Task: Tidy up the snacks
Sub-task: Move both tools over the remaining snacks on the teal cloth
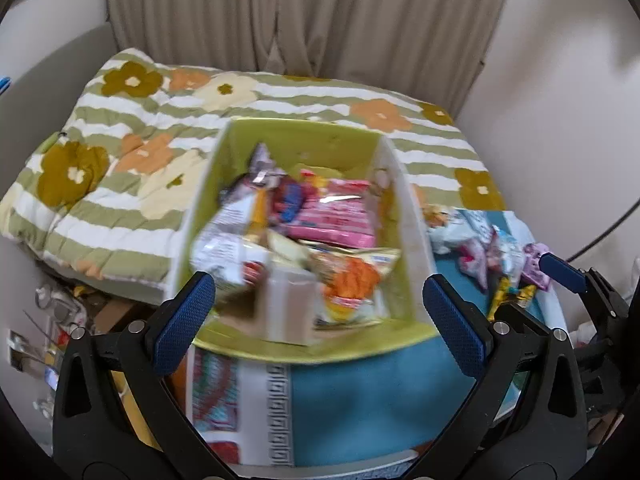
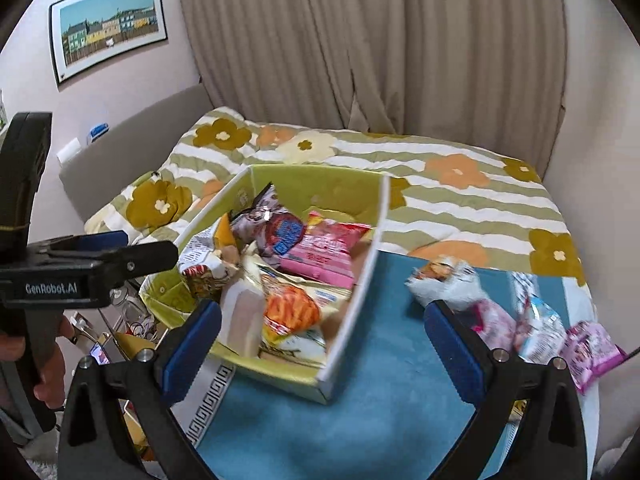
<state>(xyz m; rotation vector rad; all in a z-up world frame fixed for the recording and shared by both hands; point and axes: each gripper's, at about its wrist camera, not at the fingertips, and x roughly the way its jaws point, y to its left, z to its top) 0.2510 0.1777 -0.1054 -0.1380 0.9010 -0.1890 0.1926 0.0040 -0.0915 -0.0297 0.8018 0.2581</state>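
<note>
Both tongs stand wide and empty: the left tongs [image 1: 318, 312] hang over the near end of the green box [image 2: 348, 308], the right tongs [image 2: 322, 344] over the blue table [image 2: 360, 408] beside it. The box, at the table's left edge against the bed [image 2: 460, 200], is already heaped with packets. Loose snacks [image 2: 532, 328] remain along the right edge. Judged from this, sorting is midway; next, the right tongs should swing right, close on the nearest packet [image 2: 444, 278] and carry it to the box.
</note>
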